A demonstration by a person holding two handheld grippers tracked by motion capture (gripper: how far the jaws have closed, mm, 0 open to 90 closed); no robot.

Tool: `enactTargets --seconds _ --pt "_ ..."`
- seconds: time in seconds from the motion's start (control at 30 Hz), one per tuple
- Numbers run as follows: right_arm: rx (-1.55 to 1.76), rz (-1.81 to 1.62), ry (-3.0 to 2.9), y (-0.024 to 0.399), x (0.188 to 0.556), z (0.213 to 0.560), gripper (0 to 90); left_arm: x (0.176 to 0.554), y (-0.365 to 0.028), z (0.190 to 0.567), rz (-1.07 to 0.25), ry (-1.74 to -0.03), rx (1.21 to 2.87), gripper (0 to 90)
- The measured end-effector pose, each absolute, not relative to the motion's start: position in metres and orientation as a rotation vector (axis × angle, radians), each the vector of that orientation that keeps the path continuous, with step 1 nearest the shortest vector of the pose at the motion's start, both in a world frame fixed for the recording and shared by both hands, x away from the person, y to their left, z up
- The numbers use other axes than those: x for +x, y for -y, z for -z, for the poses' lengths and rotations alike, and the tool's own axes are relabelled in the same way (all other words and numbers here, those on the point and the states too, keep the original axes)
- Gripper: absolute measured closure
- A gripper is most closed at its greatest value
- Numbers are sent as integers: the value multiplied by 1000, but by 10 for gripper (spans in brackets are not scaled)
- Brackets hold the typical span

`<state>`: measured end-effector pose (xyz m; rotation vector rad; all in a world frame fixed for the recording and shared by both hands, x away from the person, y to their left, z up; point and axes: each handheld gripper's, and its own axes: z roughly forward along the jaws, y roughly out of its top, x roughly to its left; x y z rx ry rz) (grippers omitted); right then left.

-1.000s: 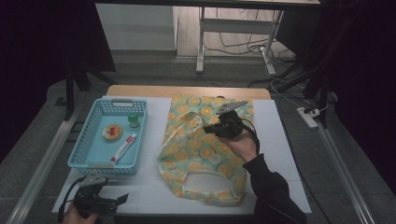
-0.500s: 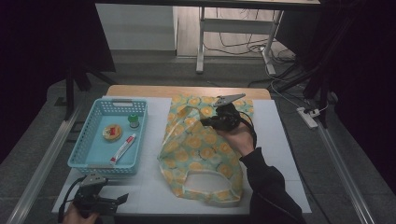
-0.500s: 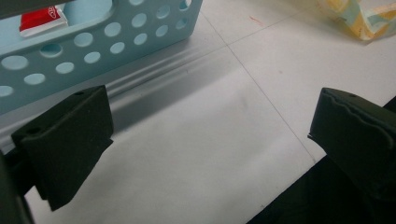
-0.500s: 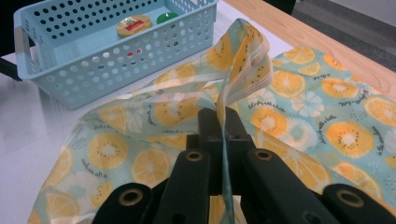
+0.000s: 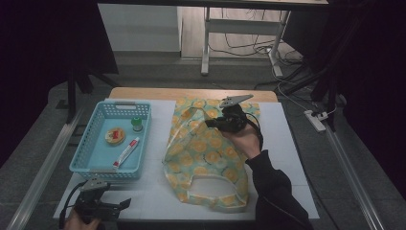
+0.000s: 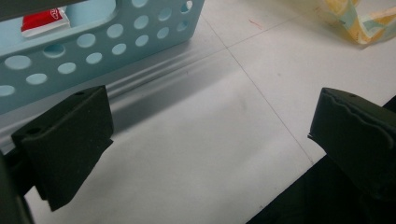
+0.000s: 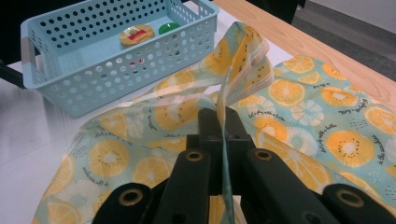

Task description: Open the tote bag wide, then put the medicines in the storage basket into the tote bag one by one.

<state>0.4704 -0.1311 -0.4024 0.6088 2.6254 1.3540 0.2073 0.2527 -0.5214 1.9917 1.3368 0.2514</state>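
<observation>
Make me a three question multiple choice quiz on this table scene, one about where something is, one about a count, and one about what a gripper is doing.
1. Where does the blue basket stand relative to the orange-print bag in the high view?
A. to its left
B. to its right
C. on top of it

2. How many items lie in the basket?
A. one
B. three
C. five

3. What is the right gripper doing?
A. hanging open above the basket
B. pinching a fold of the bag
C. holding the tube

Answers:
1. A, the basket sits at the left of the white table and the bag lies mid-table.
2. B, a round tin, a green cap and a tube show there.
3. B, the right gripper view shows the bag's fabric clamped between its shut jaws and lifted.
</observation>
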Motion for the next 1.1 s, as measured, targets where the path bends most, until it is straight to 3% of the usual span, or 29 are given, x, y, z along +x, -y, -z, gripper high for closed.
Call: enactTargets --seconds 1.1 --pt "535 -1343 -2598 135 470 405 900 207 -264 517 -211 -1250 1928 0"
